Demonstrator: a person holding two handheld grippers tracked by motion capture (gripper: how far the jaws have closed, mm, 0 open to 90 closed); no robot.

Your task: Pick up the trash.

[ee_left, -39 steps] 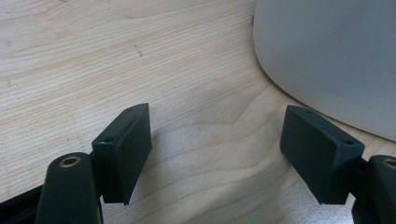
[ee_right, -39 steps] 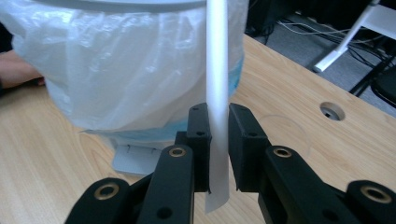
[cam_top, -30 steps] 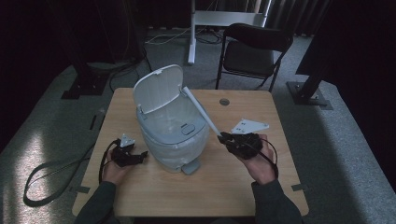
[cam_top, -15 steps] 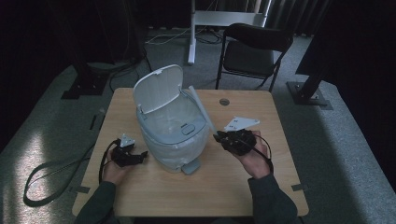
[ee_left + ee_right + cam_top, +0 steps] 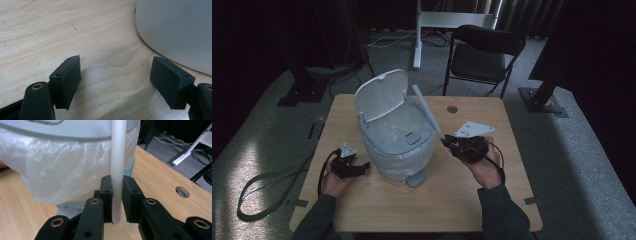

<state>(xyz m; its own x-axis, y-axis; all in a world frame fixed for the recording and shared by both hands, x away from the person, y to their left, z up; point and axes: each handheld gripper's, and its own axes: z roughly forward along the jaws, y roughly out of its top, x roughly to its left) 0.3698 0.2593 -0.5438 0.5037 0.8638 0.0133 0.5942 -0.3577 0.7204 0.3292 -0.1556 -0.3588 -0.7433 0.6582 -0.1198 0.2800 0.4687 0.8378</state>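
Beside the bin (image 5: 397, 140), the right gripper (image 5: 451, 145) pinches a white tube (image 5: 428, 112) slanting up toward the lid.

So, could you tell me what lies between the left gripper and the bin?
Only bare wooden table: the left gripper view shows the left gripper open, the bin just beyond.

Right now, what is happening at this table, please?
A person sits at a wooden table with a gripper in each hand. The right gripper is shut on a white tube, holding it tilted with the upper end toward the open top of a grey bin. The bin's lid stands raised, and a clear plastic bag lines it. The left gripper rests open on the table beside the bin, holding nothing.
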